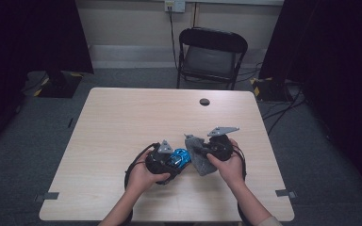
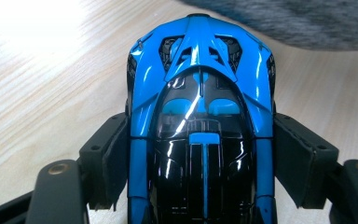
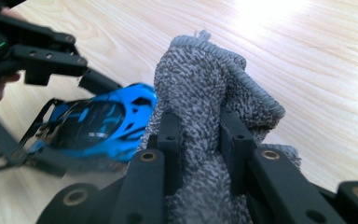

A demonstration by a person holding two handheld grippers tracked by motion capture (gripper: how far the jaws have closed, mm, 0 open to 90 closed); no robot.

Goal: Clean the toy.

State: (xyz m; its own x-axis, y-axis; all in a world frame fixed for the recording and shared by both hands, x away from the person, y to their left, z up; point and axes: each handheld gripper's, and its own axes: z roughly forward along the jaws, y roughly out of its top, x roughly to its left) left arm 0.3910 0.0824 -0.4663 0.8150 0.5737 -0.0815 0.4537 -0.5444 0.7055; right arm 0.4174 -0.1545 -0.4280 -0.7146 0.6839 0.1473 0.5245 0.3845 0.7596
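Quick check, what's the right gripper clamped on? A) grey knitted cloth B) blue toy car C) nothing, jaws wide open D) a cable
A: in the right gripper view the right gripper has its two black jaws pinching a bunched fold of the grey knitted cloth, while the blue toy car sits between the pads of the left gripper.

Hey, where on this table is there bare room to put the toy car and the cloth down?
The far half of the table, from the grippers up to the small round hole, lies bare, as does the strip along the left edge. It is crowded near the front middle, where the left gripper clamps the blue toy car beside the grey cloth pinched in the right gripper.
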